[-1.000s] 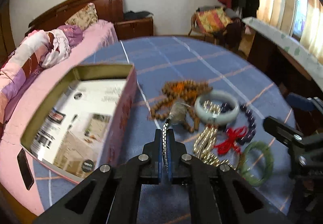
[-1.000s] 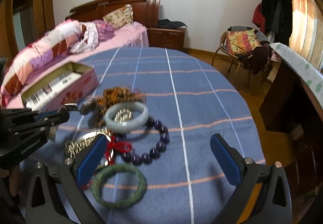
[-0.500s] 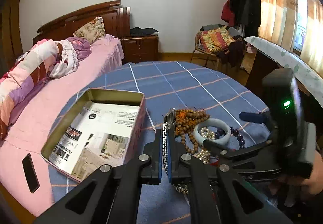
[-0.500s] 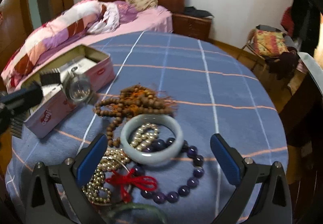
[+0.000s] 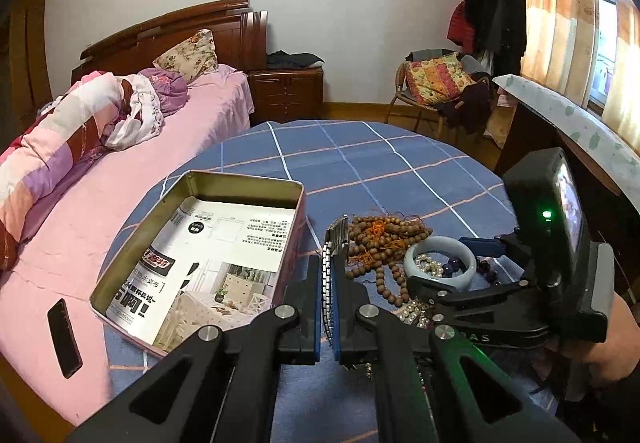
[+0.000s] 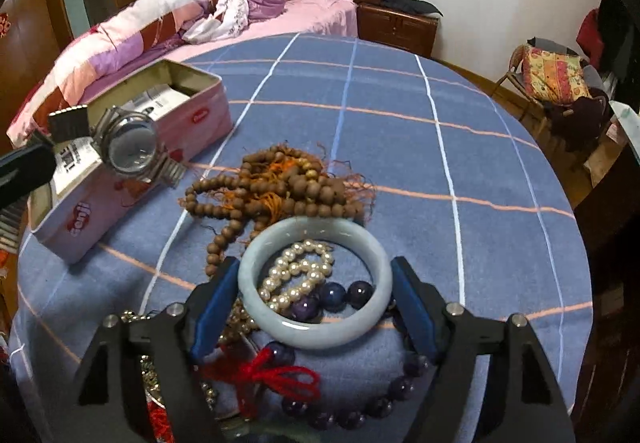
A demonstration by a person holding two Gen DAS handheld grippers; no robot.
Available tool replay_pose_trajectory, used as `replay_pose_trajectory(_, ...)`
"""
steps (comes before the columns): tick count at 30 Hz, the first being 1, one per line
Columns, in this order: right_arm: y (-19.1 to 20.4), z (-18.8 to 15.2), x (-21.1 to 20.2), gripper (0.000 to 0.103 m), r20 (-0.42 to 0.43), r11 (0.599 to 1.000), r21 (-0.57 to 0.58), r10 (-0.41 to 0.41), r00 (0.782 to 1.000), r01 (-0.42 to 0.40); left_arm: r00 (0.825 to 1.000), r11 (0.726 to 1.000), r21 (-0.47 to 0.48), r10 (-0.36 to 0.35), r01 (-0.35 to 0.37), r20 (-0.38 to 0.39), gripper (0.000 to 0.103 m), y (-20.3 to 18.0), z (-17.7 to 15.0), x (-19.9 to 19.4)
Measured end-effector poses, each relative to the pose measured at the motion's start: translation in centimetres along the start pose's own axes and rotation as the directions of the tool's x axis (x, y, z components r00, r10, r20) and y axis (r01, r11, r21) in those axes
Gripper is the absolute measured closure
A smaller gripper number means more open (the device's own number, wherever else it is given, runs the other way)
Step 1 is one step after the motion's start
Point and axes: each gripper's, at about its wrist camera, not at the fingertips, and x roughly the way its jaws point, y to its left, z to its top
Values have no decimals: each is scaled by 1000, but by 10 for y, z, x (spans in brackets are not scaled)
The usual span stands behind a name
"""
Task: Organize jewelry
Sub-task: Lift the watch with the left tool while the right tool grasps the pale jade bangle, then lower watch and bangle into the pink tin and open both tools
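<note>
The right tool has come in over the heap and its jaws have just been closing around the pale bangle; its blue pads now flank the ring on both sides, the left one apparently touching the rim, the right one just beside it, so a firm grip is not yet plain. The left tool is pressed together on a metal link band, pinching the watch, which has risen off the table and hangs beside the tin, its round glass face turned toward the right camera. That suggests the watch is about to go into the tin while the bangle is the next piece to follow. The bangle is a smooth, glossy stone-like hoop, thick and rigid, likely to slip between flat pads if squeezed off-centre. Inside it lie a loose coil of small pearls and several large dark purple beads of a strand that runs under it, so lifting may drag them. Beyond it lies a tangle of matte brown wooden beads with frayed orange thread, and nearer the camera a red cord knot. The tin is a shallow rounded rectangle, dull gold inside, lined with a printed sheet, on the blue checked table.
</note>
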Motion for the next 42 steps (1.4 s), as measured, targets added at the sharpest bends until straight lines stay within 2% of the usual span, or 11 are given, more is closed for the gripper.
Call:
replay_pose_trajectory(10, -3, -1, -39, 25, 93, 1000, 19, 2, 996, -4, 999, 1000, 0, 1, -1, 42, 101, 2, 6, -15)
replay_pose_trajectory(22, 14, 30, -57, 25, 197, 999, -5, 41, 980, -41, 996, 999, -13, 33, -32, 84, 101, 13, 17, -28)
replay_pose_trajectory(32, 34, 56, -49, 25, 215, 996, -51, 82, 973, -72, 991, 996, -39, 87, -83, 102, 101, 40, 26, -28)
replay_pose_trajectory(42, 61, 83, -32, 25, 207, 991, -112, 101, 973, -79, 986, 989, -57, 144, -140, 86, 101, 66, 30, -12)
